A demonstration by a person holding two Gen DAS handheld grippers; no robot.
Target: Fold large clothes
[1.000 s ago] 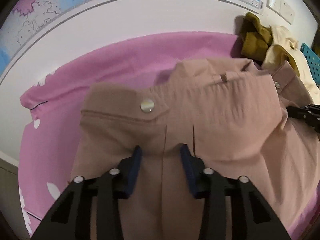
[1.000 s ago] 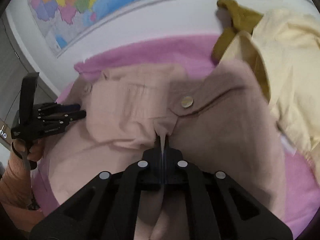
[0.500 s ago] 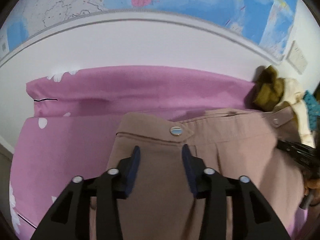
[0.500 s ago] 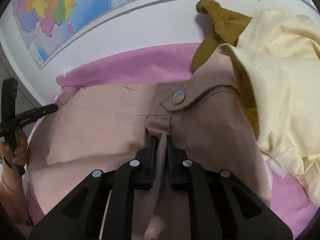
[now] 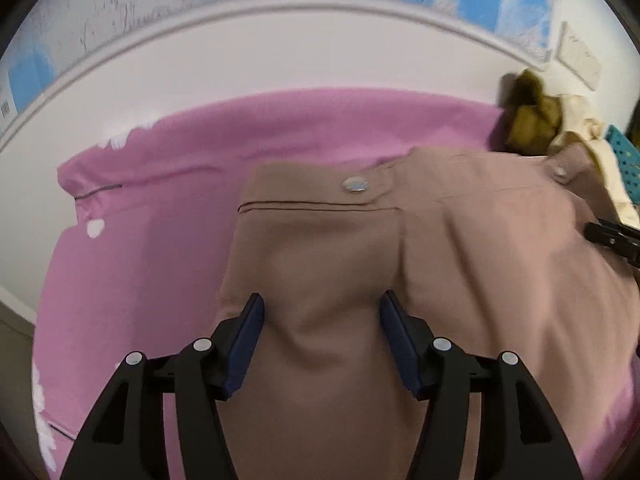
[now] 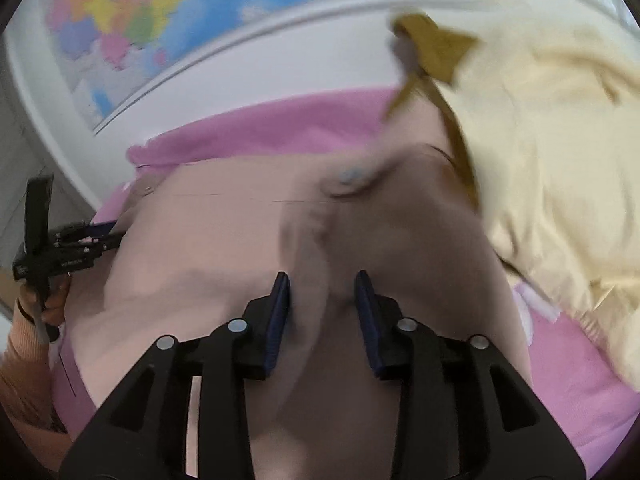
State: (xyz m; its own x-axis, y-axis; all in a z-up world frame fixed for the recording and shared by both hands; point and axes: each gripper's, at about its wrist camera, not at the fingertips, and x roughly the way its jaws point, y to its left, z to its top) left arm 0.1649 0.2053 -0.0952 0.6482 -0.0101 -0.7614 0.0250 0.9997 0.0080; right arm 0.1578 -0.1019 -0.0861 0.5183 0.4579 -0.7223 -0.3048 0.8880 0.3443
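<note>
Left wrist view: left hand-held gripper (image 5: 322, 340) has jaws spread and opening, a soft hump of the tan trousers (image 5: 400, 280) sits between the blue pads (image 5: 248, 336) but the pads don't look to be pressing it, so a release. Trousers lie on the pink bedsheet (image 5: 160, 220), waistband at the far edge with a silver button (image 5: 354, 185), a second button (image 5: 560, 172) far right. Waistband runs left-right across the bed; the legs come toward the camera, so the long axis looks near-far, waist pointing at the wall. Right hand-held gripper tip (image 5: 612, 236) shows at the right edge over the fabric. To do the let-go well: finish opening fully before drawing back, so the pads don't drag the cloth and skew the waistband. Right wrist view, blurry: right hand-held gripper (image 6: 323, 312) jaws parted less wide and opening, a raised crease of trouser fabric between them, pads look just off it. Button (image 6: 350, 178) beyond. Cream garment (image 6: 560, 160) and mustard garment (image 6: 432, 52) piled far right, the cream one overlapping the trousers' right edge. Keep the next fold clear of that pile. Left hand-held gripper (image 6: 104, 234) at the trousers' left side, held by a hand (image 6: 52, 304).
</note>
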